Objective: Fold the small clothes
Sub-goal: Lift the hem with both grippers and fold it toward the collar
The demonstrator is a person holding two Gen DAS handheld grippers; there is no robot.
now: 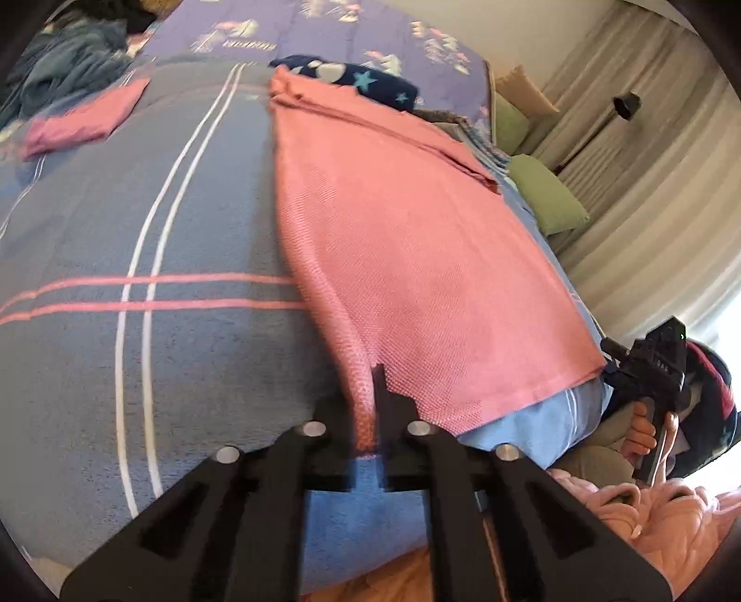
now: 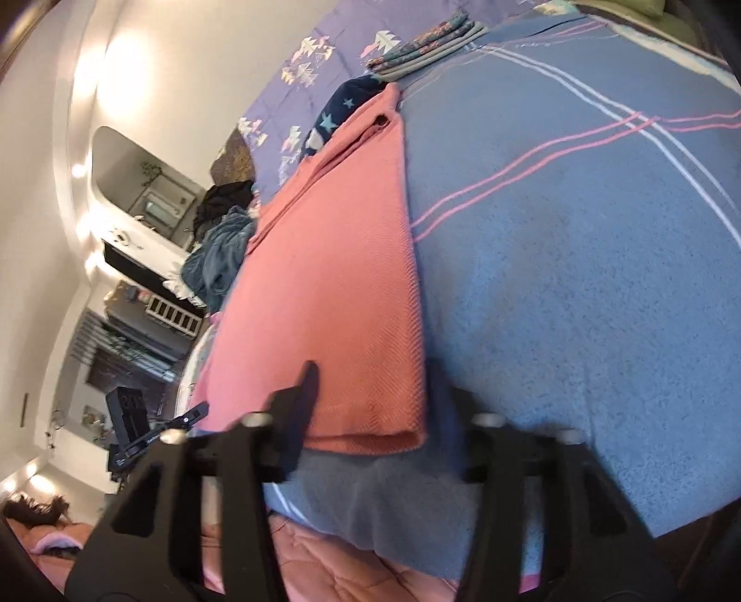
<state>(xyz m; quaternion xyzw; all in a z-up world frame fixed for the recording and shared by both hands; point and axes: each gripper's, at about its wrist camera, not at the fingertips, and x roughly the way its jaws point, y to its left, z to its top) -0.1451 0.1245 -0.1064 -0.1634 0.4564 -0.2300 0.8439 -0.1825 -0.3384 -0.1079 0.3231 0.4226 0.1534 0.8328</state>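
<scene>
A pink knit garment (image 1: 407, 241) lies flat and lengthwise on the blue striped blanket (image 1: 139, 231), its near hem at the bed's edge. My left gripper (image 1: 373, 375) is shut on the garment's near left corner, and the cloth bunches up between the fingers. In the right wrist view the same garment (image 2: 324, 278) runs away from me. My right gripper (image 2: 377, 384) stands with its jaws apart around the near right corner. One finger (image 2: 301, 393) rests over the cloth and the other sits just past its edge. The picture there is blurred.
A folded pink piece (image 1: 83, 116) lies at the far left. A navy star-print garment (image 1: 361, 76) sits beyond the pink one. A rumpled blue clothes pile (image 1: 60, 69) and a folded patterned stack (image 2: 426, 41) lie further back. Green pillows (image 1: 546, 194) line the right side.
</scene>
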